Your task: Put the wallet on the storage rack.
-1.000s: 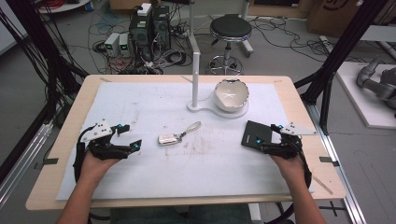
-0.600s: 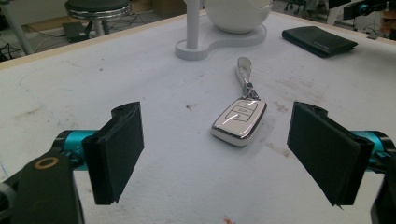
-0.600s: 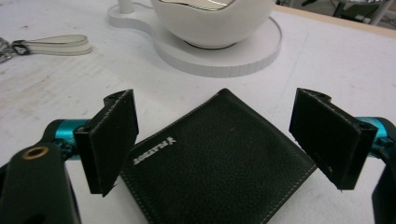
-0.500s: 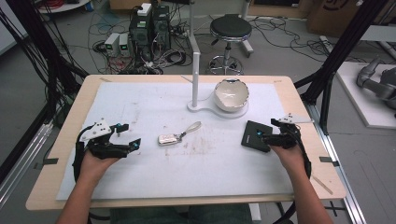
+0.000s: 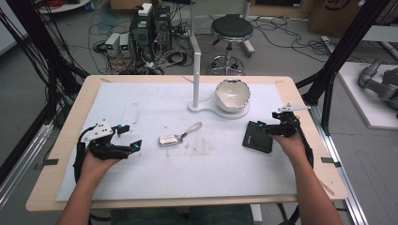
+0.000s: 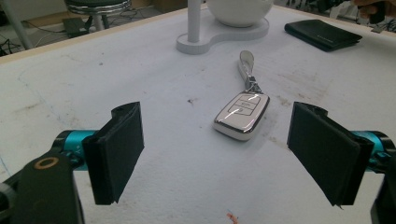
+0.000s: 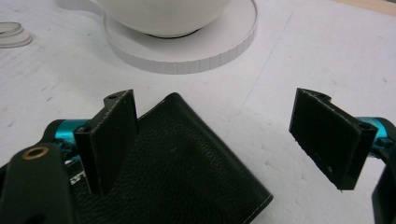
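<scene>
Black leather wallet is lying flat beside the white bowl stand; I am holding the right gripper wide open over its corner, gripping nothing. Left gripper is gaping, empty, facing the key fob.

The white mat covering the tabletop has broad bare stretches along its left edge, its near edge and its far left corner, open for a gripper to pass. At the middle lies a key fob with its strap, well apart from everything else. Toward the far edge, right of centre, a white stand blocks the way: a tall thin post and a bowl beside it. Near the right edge a black wallet lies flat, just short of the stand's base, leaving a narrow bare gap between them.
</scene>
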A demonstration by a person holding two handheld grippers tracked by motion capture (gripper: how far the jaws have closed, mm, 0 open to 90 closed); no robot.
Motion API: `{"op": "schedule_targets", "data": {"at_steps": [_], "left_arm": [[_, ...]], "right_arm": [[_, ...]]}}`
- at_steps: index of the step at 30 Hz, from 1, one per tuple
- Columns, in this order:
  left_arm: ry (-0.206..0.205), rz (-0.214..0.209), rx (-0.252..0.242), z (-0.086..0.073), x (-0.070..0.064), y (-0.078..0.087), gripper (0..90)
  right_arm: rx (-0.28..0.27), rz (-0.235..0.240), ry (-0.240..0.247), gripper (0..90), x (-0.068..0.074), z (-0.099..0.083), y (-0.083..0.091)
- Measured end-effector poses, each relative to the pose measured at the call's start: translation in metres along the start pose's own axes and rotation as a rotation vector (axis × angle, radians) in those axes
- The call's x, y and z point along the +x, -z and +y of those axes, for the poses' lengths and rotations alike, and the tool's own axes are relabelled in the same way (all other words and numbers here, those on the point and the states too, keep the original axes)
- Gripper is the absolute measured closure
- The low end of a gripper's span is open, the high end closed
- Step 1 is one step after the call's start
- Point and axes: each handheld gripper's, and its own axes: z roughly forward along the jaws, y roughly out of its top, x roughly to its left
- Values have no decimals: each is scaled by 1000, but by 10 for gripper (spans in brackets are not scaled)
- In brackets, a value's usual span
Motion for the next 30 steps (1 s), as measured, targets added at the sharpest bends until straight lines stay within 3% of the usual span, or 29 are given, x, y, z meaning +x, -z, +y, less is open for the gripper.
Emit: {"op": "schedule_targets", "data": {"at_steps": [6, 14, 16, 22, 25, 30], "left_arm": [[-7, 0, 14, -1, -1, -1, 187], [-7, 4, 27, -2, -1, -2, 187], [-13, 3, 27, -2, -1, -2, 186], [-7, 5, 27, -3, -1, -1, 187], [-8, 6, 28, -3, -2, -1, 187], [-12, 4, 30, -2, -3, -1, 186]], "right_arm": [[16, 8, -24, 157, -8, -1, -8], [109, 61, -59, 169, -17, -11, -26], [112, 111, -71, 247, -20, -15, -29], [103, 139, -65, 353, -18, -17, -27], [105, 169, -76, 468, -18, -17, -26], [113, 183, -99, 544, -18, -18, -24]]}}
